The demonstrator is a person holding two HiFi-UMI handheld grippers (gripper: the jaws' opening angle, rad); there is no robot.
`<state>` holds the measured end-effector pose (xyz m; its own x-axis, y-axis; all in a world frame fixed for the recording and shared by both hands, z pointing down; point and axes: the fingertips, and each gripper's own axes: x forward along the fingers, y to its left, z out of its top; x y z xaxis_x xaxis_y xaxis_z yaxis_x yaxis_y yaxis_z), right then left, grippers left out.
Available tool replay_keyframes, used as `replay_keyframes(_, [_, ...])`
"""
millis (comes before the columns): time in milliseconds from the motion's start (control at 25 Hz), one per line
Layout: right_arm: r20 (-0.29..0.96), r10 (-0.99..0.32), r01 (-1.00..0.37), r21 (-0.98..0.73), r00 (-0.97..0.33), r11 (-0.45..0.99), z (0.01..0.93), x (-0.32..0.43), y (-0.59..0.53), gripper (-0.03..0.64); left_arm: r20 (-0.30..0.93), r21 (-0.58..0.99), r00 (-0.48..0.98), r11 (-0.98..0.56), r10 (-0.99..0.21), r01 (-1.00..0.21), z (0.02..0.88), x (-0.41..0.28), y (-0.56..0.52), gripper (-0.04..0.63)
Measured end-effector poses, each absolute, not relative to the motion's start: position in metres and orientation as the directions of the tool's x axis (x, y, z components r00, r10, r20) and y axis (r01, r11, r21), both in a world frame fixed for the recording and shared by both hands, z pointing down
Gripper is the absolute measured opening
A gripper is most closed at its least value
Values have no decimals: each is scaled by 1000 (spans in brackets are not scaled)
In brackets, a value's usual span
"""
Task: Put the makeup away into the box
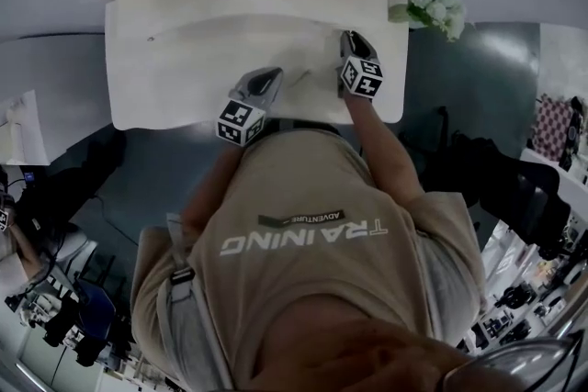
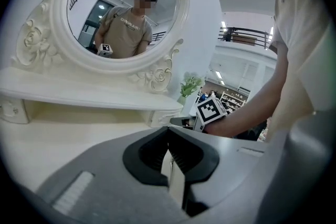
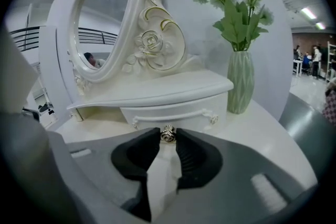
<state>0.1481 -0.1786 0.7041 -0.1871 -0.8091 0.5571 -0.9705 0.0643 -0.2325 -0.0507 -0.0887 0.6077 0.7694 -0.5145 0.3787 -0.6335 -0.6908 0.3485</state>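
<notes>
Your right tongs [image 3: 168, 135] grip the small gold rose-shaped knob [image 3: 168, 132].
Your left tongs [image 2: 168, 134] sit closed, empty, left of that knob.

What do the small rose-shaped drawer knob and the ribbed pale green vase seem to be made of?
The small rose-shaped drawer knob looks like metal: silvery, with dark recesses. The ribbed pale green vase is probably glazed ceramic, perhaps glass: opaque, smooth, soft sheen.

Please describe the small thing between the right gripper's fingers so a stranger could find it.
Under the white oval mirror is a curved drawer. At its front middle sits a rose-shaped knob, between the right gripper's fingers. It alone is metallic; the carved roses are white.
</notes>
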Motion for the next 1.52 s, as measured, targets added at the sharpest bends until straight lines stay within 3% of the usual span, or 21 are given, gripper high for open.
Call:
replay_keyframes(880, [577,-778,-950,-302,-249,80,706,138,-125,104,336,375,790,-696,-513,-612,599,-52,-90,6])
replay_keyframes(960, [538,-787,-930,-348,-301,117,701,134,-121,200,329,380,793,-697,-512,-608,598,-52,-93,6])
replay_keyframes(1040, [528,-776,-916,-371,-344,154,698,131,-109,201,321,387,796,-695,-514,-605,598,-53,-95,6])
replay_keyframes(1120, [549,-728,-902,-359,-411,238,700,121,-90,201,317,389,796,-695,-515,-605,600,-55,-96,6])
replay_keyframes(1320, [629,-457,-711,-226,-629,666,707,70,-49,201,324,402,794,-685,-515,-608,609,-53,-99,6])
replay_keyframes(1520, [673,-288,-506,-149,-681,849,710,35,-60,201,320,394,784,-678,-533,-621,607,-54,-104,6])
